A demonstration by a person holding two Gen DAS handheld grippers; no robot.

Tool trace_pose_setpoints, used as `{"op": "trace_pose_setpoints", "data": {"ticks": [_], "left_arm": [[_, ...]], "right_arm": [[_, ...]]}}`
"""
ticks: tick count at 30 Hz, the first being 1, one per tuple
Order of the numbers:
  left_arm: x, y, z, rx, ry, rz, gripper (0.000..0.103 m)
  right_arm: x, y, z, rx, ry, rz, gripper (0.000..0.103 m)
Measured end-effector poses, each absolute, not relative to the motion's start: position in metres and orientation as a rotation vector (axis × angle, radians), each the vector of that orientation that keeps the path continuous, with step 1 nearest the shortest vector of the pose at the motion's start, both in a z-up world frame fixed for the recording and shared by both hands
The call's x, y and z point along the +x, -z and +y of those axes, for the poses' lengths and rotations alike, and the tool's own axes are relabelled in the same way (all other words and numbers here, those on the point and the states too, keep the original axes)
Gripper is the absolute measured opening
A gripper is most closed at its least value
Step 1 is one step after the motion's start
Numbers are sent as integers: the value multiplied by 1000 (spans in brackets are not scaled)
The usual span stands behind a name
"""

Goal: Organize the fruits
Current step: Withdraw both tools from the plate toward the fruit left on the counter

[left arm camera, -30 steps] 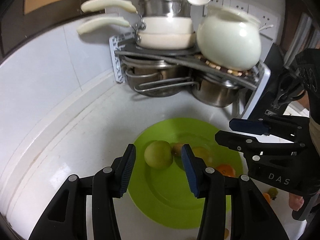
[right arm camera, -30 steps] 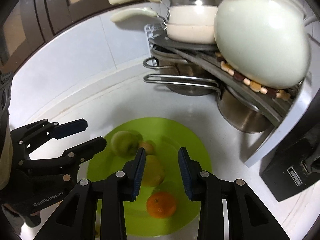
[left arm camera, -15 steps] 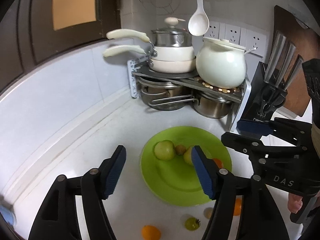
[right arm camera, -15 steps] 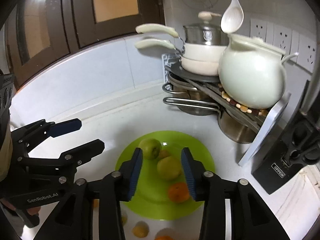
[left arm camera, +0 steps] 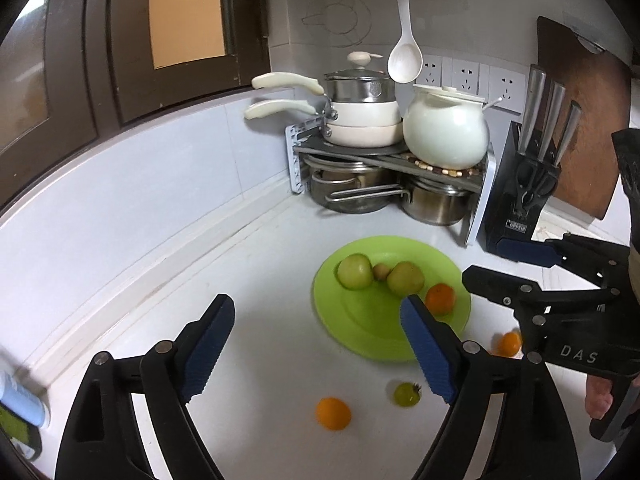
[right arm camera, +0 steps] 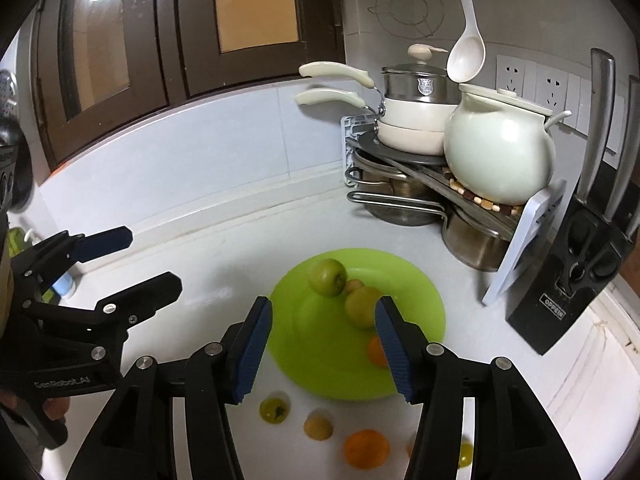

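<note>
A green plate [left arm camera: 360, 324] [right arm camera: 320, 360] on the white counter holds two green apples [left arm camera: 355, 271] [right arm camera: 327, 277], a small brown fruit [left arm camera: 381, 271] and an orange [left arm camera: 440, 299]. Loose on the counter in front of it lie an orange [left arm camera: 333, 413] [right arm camera: 366, 449], a small green fruit [left arm camera: 407, 394] [right arm camera: 274, 410], a small brown fruit [right arm camera: 318, 427] and another orange [left arm camera: 508, 343]. My left gripper [left arm camera: 316, 354] is open and empty, above and in front of the plate. My right gripper [right arm camera: 322, 348] is open and empty over the plate's near side.
A pot rack [left arm camera: 384, 160] with pans, steel pots and a white ceramic pot [left arm camera: 446, 132] fills the back corner. A black knife block [left arm camera: 524, 196] and a wooden board [left arm camera: 580, 120] stand to the right. A white ladle [left arm camera: 405, 60] hangs above.
Both grippers have pulled back and up from the plate and opened wider. The loose fruits in front of the plate have come into view.
</note>
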State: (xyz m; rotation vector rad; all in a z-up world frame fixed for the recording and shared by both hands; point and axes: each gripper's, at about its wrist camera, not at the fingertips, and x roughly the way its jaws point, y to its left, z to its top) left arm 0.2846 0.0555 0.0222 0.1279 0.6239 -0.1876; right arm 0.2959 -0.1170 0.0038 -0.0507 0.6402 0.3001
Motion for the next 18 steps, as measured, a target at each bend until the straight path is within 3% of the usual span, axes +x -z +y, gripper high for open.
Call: {"op": "trace_pose_setpoints", "data": {"ticks": [18], "left_arm": [[246, 14, 76, 218, 255, 614, 85]], "right_arm": [[250, 23, -86, -141, -295, 634, 54]]}}
